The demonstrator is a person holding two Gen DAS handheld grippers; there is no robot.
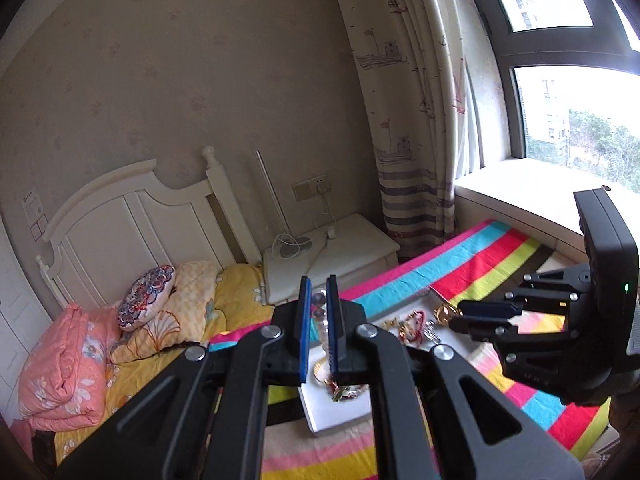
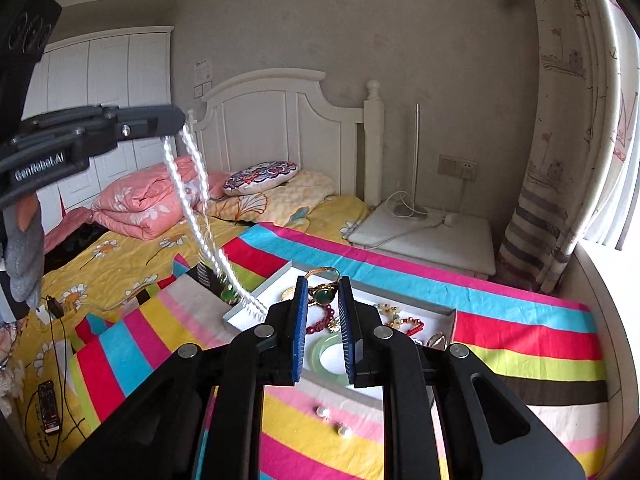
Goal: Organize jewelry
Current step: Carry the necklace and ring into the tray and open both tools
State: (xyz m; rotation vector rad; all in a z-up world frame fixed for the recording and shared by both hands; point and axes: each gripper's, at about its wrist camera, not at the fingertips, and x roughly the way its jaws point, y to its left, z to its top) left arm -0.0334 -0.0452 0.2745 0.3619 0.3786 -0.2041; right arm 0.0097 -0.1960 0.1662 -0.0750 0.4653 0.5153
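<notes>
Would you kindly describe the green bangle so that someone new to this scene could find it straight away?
Start at the striped blanket on the bed, then find the shallow white tray lying on it. The green bangle lies flat at the tray's near end, seen between the right gripper fingers. It is a plain, pale, translucent ring, unlike the red beaded bracelet beside it.

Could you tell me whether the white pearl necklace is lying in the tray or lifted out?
Lifted: the white pearl necklace hangs from the shut left gripper, its lower end trailing to the white tray.
</notes>
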